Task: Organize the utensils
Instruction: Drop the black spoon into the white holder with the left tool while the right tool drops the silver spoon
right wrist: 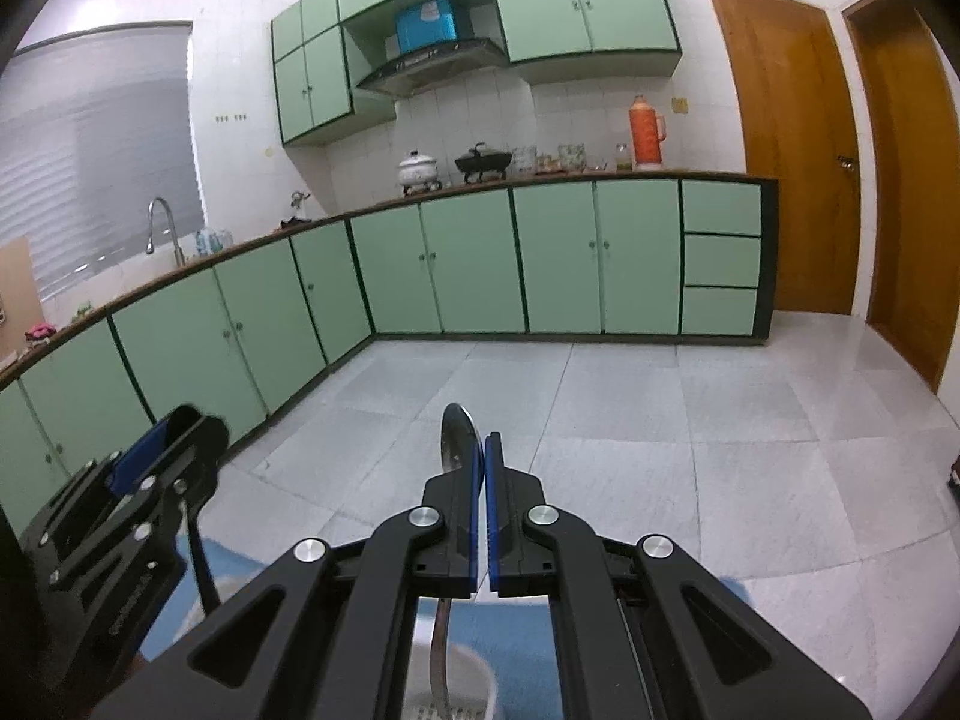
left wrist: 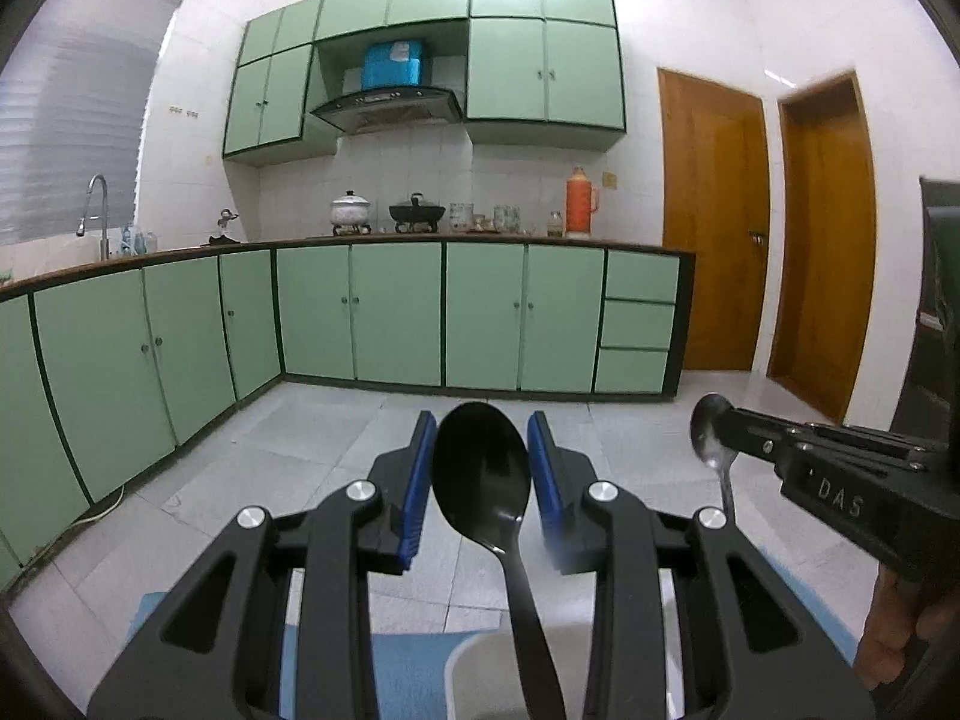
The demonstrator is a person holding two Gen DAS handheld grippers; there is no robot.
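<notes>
Utensils are in both grippers just now, one apiece, carried bowl-up over a pale container. The left gripper has its blue pads pressed on either side of a black plastic spoon, clamped across the bowl so the handle hangs down toward the container's white rim. The right gripper is squeezed almost fully together on a metal spoon, gripping the thin bowl flat between the pads; its handle also trails down, over a white perforated holder. It looks like the same container, though I can't be certain.

Holding each by the bowl leaves the handles free, which I judge suits dropping them handle-first into the holder. A blue mat lies beneath it; the surface under that is hidden.

Farther off the grey tiled floor runs to green base cabinets. On their worktop stand a white pot, a black wok and an orange flask.
</notes>
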